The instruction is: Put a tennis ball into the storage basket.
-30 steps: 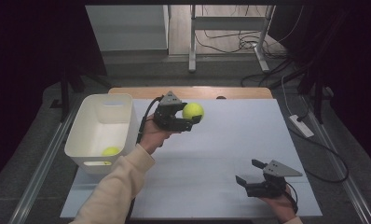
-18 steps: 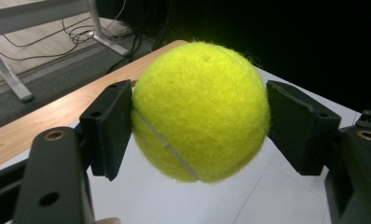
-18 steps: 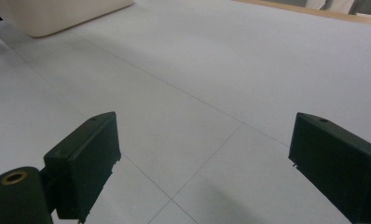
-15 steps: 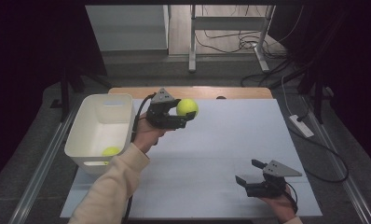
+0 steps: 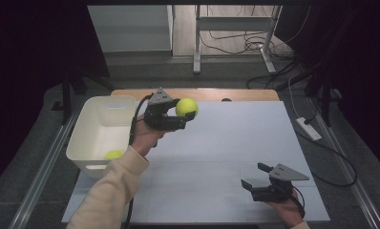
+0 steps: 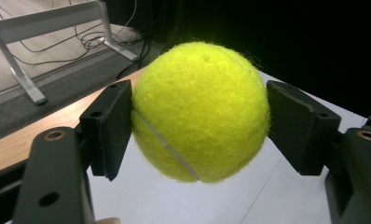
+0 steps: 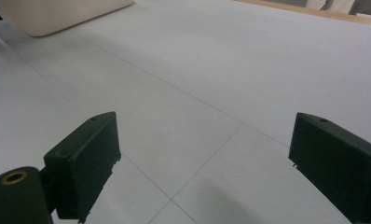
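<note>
Right gripper (image 5: 257, 185): nearest the person, low over the white table sheet (image 5: 236, 152) at the near right corner. Its jaws stand spread with nothing between them – in the right gripper view bare sheet shows across the whole gap. It looks parked, kept out of the way while the other hand does the carrying.

Left gripper (image 5: 185, 117): held up above the sheet, just right of the bin, its two black pads (image 6: 110, 126) pinching a tennis ball (image 5: 186, 107) from opposite sides. The grip sits across the ball's widest part, which is likely why it rides without sagging.

Tennis ball, where: in the air between the left gripper's jaws, above the far left part of the sheet and not yet over the bin's opening. Judging by that, the job in hand is carrying it to the bin.

White plastic bin (image 5: 90, 136): on the left edge of the sheet, open top upward, close to the left hand so the carry is short. A second yellow-green ball (image 5: 113, 154) lies on its floor near the front wall.

Far edge: a strip of wooden tabletop (image 5: 207, 94) shows beyond the sheet, then floor with table legs and loose cables.

Writing: none I can read – in the left gripper view the ball shows felt and a pale seam (image 6: 167, 145), no brand mark on the side turned this way. The bin and both grippers look unlabelled, though they are small in the high view.
</note>
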Action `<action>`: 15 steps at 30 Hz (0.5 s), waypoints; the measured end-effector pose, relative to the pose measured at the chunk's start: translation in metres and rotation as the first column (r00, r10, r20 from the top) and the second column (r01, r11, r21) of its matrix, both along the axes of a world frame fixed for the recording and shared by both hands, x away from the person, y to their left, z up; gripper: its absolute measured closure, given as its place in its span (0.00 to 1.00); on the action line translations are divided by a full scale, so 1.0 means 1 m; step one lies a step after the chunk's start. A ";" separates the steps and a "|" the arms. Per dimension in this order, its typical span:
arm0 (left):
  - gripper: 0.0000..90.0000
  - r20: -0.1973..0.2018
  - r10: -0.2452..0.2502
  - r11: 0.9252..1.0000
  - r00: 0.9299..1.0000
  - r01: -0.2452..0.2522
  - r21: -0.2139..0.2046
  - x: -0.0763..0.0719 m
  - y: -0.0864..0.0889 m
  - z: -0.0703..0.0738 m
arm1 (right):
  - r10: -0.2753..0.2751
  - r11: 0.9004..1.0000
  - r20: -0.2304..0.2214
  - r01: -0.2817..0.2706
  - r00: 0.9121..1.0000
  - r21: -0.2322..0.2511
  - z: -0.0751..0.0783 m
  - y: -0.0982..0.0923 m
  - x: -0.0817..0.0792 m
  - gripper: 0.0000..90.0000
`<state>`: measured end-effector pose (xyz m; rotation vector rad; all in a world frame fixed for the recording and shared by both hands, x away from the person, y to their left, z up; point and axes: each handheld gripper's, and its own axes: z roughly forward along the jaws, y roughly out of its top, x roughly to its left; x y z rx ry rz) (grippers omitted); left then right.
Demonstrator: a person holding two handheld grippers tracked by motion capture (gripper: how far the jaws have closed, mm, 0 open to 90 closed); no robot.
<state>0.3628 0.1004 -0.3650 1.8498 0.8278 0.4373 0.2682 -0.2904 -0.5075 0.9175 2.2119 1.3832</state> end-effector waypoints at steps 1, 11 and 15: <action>0.31 0.000 0.000 1.000 1.000 0.000 0.000 0.000 0.000 0.000 | 0.000 1.000 0.000 0.000 1.000 0.000 0.000 0.000 0.000 0.09; 0.31 0.013 0.022 1.000 1.000 -0.022 0.007 -0.004 0.011 0.007 | -0.001 1.000 0.000 0.001 1.000 -0.001 0.000 0.000 0.000 0.09; 0.31 0.013 0.032 0.999 0.999 -0.032 0.005 -0.006 0.018 0.008 | -0.001 1.000 0.000 0.001 1.000 -0.001 0.000 0.000 0.000 0.09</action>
